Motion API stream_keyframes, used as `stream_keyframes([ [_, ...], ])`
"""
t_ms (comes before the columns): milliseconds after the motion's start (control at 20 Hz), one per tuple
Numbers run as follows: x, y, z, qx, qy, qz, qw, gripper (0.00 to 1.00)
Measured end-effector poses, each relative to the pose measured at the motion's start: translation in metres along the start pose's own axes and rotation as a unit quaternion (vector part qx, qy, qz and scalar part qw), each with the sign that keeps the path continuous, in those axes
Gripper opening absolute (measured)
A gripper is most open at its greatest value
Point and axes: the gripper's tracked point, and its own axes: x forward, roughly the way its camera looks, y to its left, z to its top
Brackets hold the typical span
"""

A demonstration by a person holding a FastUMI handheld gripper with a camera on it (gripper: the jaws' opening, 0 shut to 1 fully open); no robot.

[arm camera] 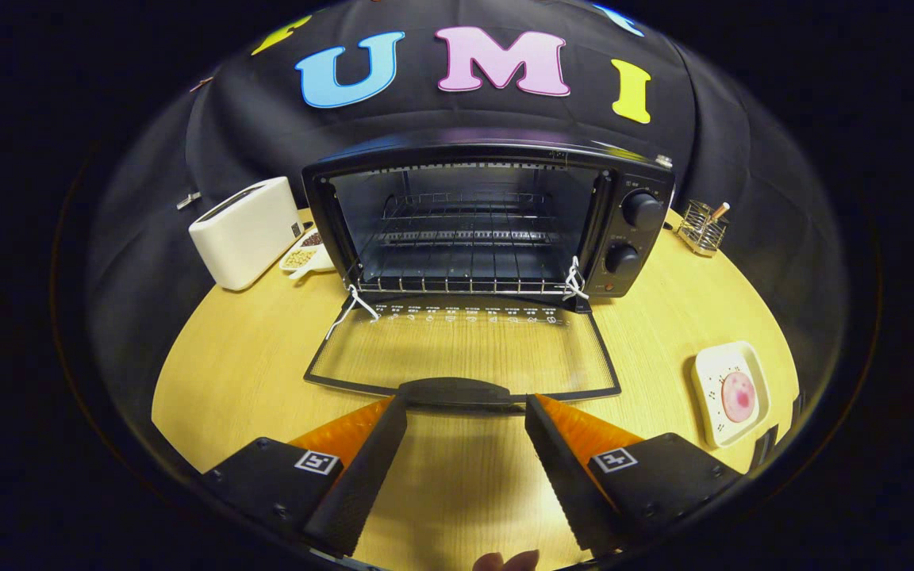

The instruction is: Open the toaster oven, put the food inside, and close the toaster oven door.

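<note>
The toaster oven (489, 222) is sitting at the back of the round wooden table (251, 373), near its far edge, and it is standing wide open. Its body is looking black and boxy, with two round knobs (641, 211) stacked on the right-hand panel. Inside, a wire rack (461, 238) is spanning the dark cavity. The glass door (465, 349) is lying folded down flat toward the front of the table, its dark frame outlining a clear pane through which the wood is showing. The door's black handle (457, 392) is sitting along its near edge.

The gripper (465, 412) is hovering with its fingers spread apart, their tips flanking the handle on either side without pressing on it; nothing is being held.

The food (737, 396), a pinkish round piece, is resting on a small pale square plate (709, 379) near the right edge of the table, well apart from the oven. A white toaster (247, 230) is standing to the left of the oven near the table's back-left edge, with a small dish of beans (304, 256) between them. A wire holder (701, 226) is standing at the back right.
</note>
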Motion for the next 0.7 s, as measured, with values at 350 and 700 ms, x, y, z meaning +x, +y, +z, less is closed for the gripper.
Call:
stream_keyframes([
  [350, -0.017, -0.017, 0.03, 0.025, -0.031, 0.021, 0.999, 1.0],
  [700, -0.062, -0.066, 0.065, 0.013, -0.041, 0.075, 0.996, 1.0],
])
